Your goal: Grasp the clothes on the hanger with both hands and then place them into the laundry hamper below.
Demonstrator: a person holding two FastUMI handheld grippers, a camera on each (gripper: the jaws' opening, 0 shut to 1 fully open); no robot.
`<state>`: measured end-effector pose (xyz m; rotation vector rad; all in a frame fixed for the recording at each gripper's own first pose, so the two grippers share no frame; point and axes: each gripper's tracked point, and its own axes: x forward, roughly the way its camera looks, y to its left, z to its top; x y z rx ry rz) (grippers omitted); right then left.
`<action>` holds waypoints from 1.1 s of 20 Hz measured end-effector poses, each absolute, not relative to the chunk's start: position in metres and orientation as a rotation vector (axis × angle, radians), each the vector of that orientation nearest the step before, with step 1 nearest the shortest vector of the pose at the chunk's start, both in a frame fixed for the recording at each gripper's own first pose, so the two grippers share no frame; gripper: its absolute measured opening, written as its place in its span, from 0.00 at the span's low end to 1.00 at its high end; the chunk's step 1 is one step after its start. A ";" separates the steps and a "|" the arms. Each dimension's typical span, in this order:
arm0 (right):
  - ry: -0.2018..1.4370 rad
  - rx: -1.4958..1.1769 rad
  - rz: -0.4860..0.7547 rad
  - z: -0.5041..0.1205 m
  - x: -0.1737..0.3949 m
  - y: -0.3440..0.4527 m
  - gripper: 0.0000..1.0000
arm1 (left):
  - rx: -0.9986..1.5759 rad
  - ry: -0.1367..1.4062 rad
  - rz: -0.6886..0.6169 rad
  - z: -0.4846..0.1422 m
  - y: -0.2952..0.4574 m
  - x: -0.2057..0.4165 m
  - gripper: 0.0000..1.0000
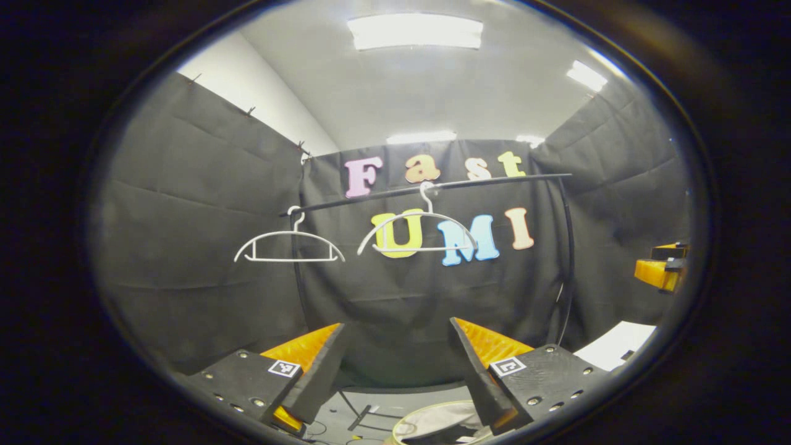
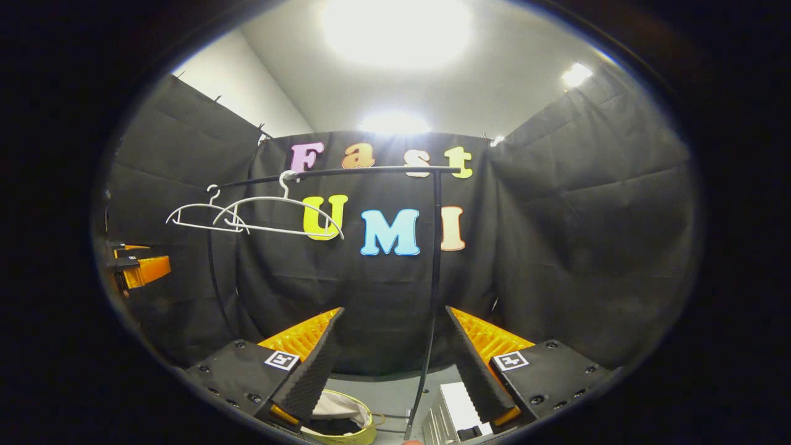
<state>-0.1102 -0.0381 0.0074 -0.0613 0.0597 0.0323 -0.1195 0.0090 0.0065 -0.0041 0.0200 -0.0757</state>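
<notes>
**Hangers bare, clothes in hamper**

Left gripper (image 1: 395,361) and right gripper (image 2: 395,355) held wide open, gripping nothing. Ahead and above, two hangers (image 1: 288,246) (image 2: 279,215) hung bare on rail (image 1: 432,187). Below the fingers, clothes (image 2: 337,408) lay inside hamper (image 2: 346,437).

Staged recording booth posing as a laundry corner, black cloth walls (image 1: 204,204) enclosing it, clothes rail (image 1: 432,185) carrying bare hangers (image 1: 287,247) mid-frame, ceiling light panels (image 1: 414,31) glaring at top (office-style), hamper (image 2: 346,420) sitting at bottom.
</notes>
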 end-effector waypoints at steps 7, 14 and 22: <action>0.021 -0.056 0.031 0.014 -0.109 -0.038 0.98 | 0.014 -0.010 -0.057 0.017 0.016 -0.123 0.95; 0.013 -0.059 0.031 0.018 -0.105 -0.036 0.97 | 0.010 -0.028 -0.051 0.021 0.018 -0.123 0.95; 0.009 -0.069 0.030 0.019 -0.101 -0.036 0.98 | -0.004 -0.040 -0.063 0.022 0.013 -0.117 0.95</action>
